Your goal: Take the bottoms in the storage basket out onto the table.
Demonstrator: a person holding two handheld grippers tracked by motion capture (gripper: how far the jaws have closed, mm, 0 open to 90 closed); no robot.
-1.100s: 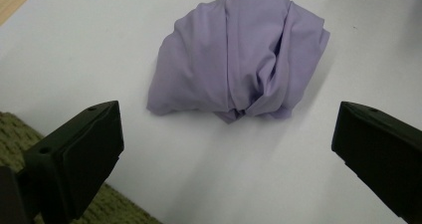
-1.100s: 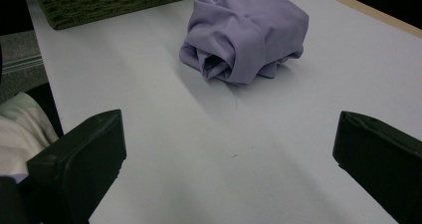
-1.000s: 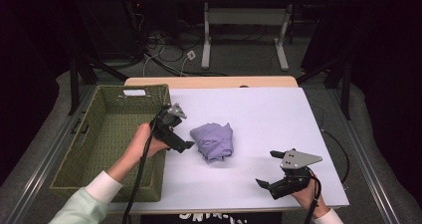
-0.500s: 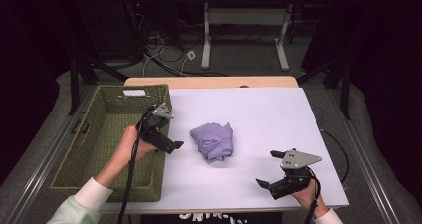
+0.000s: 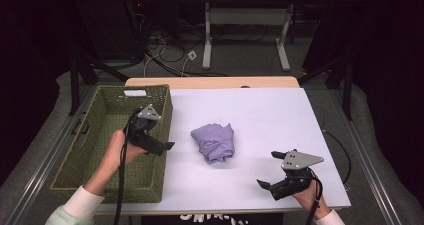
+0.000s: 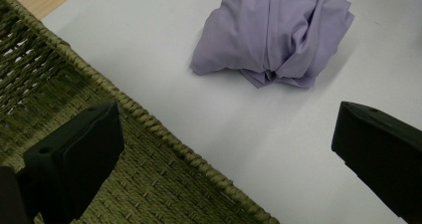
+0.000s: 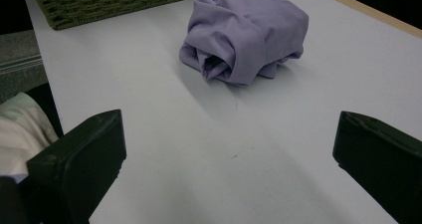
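Left claw (image 5: 159, 146) is being held open over the basket (image 5: 107, 135) rim; right claw (image 5: 270, 171) is being held open above the worktop (image 5: 280, 115), both apart from the lilac cloth (image 5: 215, 141).

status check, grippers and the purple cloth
Left gripper open, over the basket rim. Right gripper open, at the near table edge. Purple cloth bunched mid-table, untouched. Nothing in the way.

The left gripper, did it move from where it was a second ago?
Yes. The left gripper has drawn back from the crumpled purple cloth toward the woven green basket, and now sits over the basket's near rim.
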